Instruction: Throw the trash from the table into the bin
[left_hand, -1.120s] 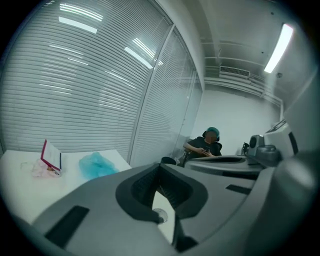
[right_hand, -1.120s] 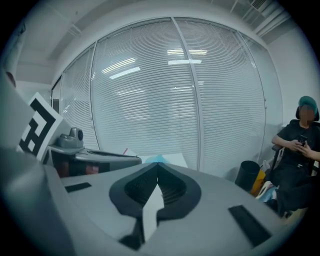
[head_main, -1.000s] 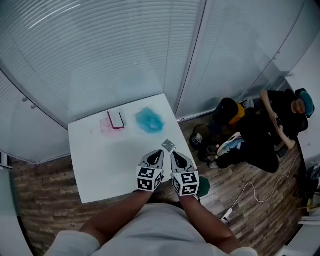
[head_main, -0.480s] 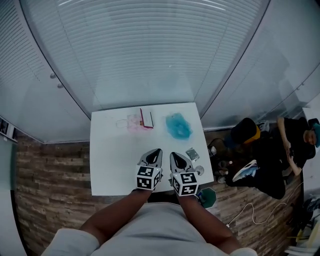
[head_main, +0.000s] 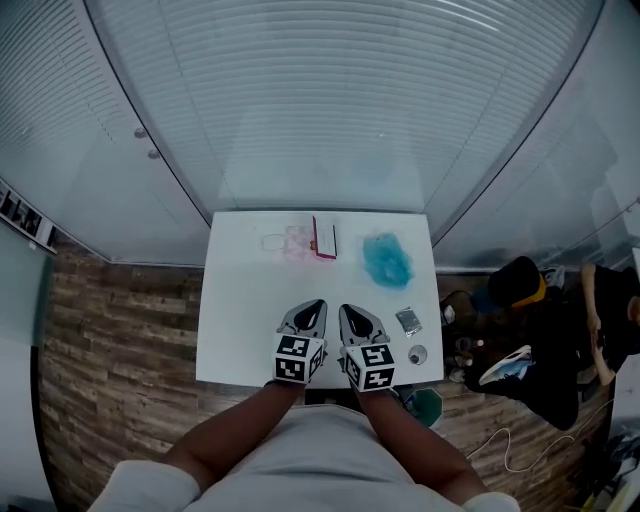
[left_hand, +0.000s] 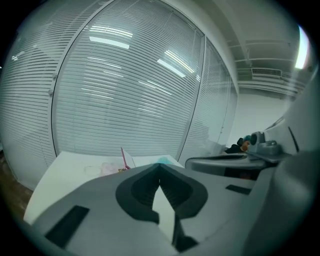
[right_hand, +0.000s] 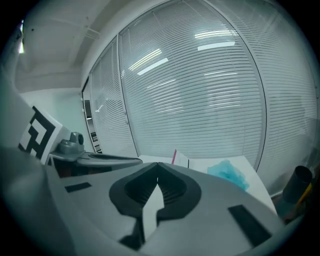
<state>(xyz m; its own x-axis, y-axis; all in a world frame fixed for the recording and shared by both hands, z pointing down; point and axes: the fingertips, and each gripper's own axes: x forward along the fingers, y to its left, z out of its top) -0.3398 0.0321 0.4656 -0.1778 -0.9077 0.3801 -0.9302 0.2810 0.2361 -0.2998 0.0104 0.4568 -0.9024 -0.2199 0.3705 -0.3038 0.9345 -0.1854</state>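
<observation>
Nothing binned yet, by the look of it. Left gripper (head_main: 316, 306) and right gripper (head_main: 346, 310) hover empty, fingers closed. Trash lies on the desk (head_main: 240, 330): blue wad (head_main: 386, 258), silver wrapper (head_main: 408, 320), pink packet (head_main: 324, 238). Every pickup remains.

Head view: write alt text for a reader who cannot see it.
The left gripper and right gripper, both shut and empty, hover side by side over the near edge of a white table. On it lie a blue crumpled wad, a pink-edged card and a silver wrapper.
</observation>
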